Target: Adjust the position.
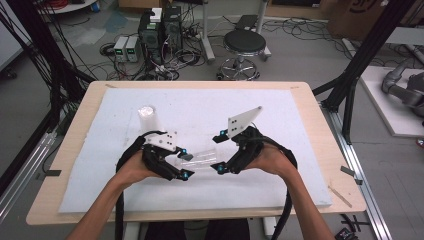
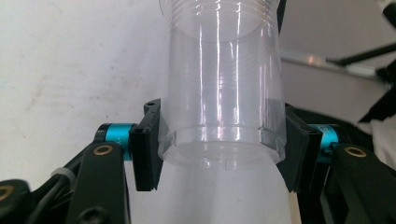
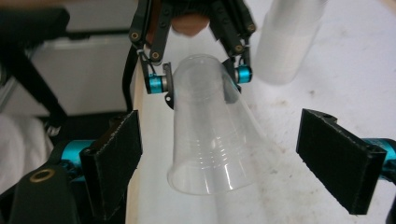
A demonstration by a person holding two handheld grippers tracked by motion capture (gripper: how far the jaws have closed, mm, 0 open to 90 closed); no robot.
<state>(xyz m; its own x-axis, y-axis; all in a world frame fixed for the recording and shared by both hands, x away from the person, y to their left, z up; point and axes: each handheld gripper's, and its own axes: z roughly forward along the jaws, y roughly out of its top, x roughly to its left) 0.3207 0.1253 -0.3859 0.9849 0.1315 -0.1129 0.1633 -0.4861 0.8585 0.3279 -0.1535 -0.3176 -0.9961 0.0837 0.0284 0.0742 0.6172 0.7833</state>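
Note:
A clear plastic cup (image 1: 202,157) lies on its side in the air between my two grippers, just above the white foam board (image 1: 280,180). My left gripper (image 1: 185,163) is shut on the cup's base; in the left gripper view the pads (image 2: 147,149) press both sides of the cup (image 2: 224,93). The cup's open mouth (image 3: 215,135) points toward my right gripper (image 3: 229,161), which stands open with its pads wide on either side of the rim, not touching. In the high view the right gripper (image 1: 221,151) faces the left one. The left gripper (image 3: 201,79) appears beyond the cup.
An upright stack of clear cups (image 1: 148,117) stands on the board behind the left hand, also seen as the stack (image 3: 289,42). The board rests on a wooden table (image 1: 320,125). A stool (image 1: 244,45), computers (image 1: 160,30) and cables sit on the floor beyond.

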